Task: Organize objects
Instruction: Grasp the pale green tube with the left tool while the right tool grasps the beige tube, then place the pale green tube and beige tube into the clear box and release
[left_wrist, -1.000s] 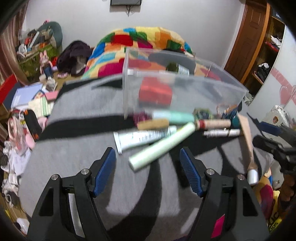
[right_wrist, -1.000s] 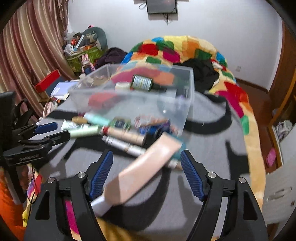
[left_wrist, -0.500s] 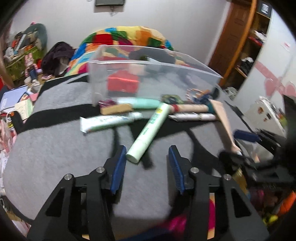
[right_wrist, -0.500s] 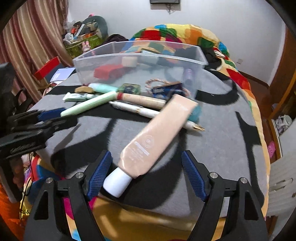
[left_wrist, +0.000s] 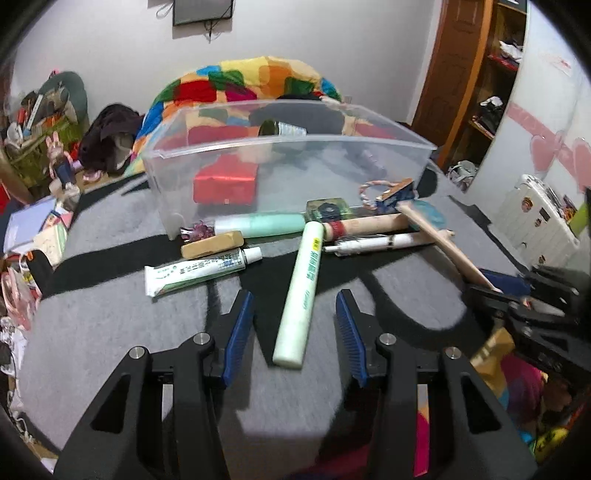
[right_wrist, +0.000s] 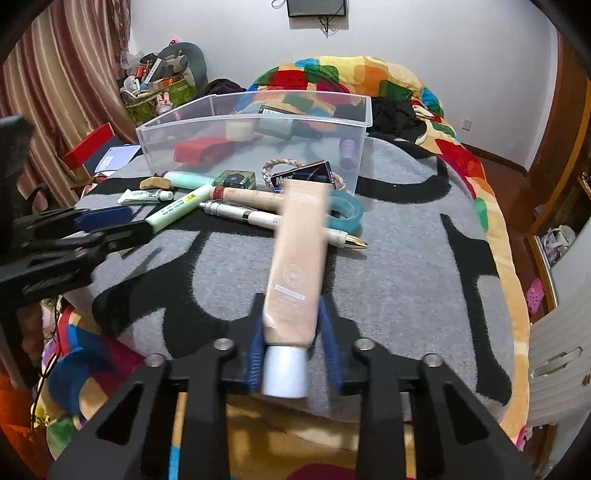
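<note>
A clear plastic bin (left_wrist: 295, 146) stands on the grey and black blanket (left_wrist: 110, 332) with a red box (left_wrist: 225, 182) and a dark bottle (left_wrist: 282, 129) inside. A pale green tube (left_wrist: 301, 284) lies in front of it. My left gripper (left_wrist: 293, 295) straddles the tube's near end, with gaps on both sides, so it is open. In the right wrist view a beige tube (right_wrist: 295, 258) with a white cap points at the bin (right_wrist: 255, 118). My right gripper (right_wrist: 291, 306) is closing, its blue pads pressing the tube just above the cap.
Along the bin's front lie a white ointment tube (left_wrist: 195, 271), a tan block (left_wrist: 212, 244), a mint tube (left_wrist: 258, 225), a white pen (left_wrist: 373, 243), a wooden stick (left_wrist: 365, 224) and a teal tape ring (right_wrist: 343, 210). The blanket drops off just behind both grippers.
The left jaws narrowed and came up around the green tube's near end. The right jaws closed from wide onto the beige tube, which swung from slanted to straight between them.
</note>
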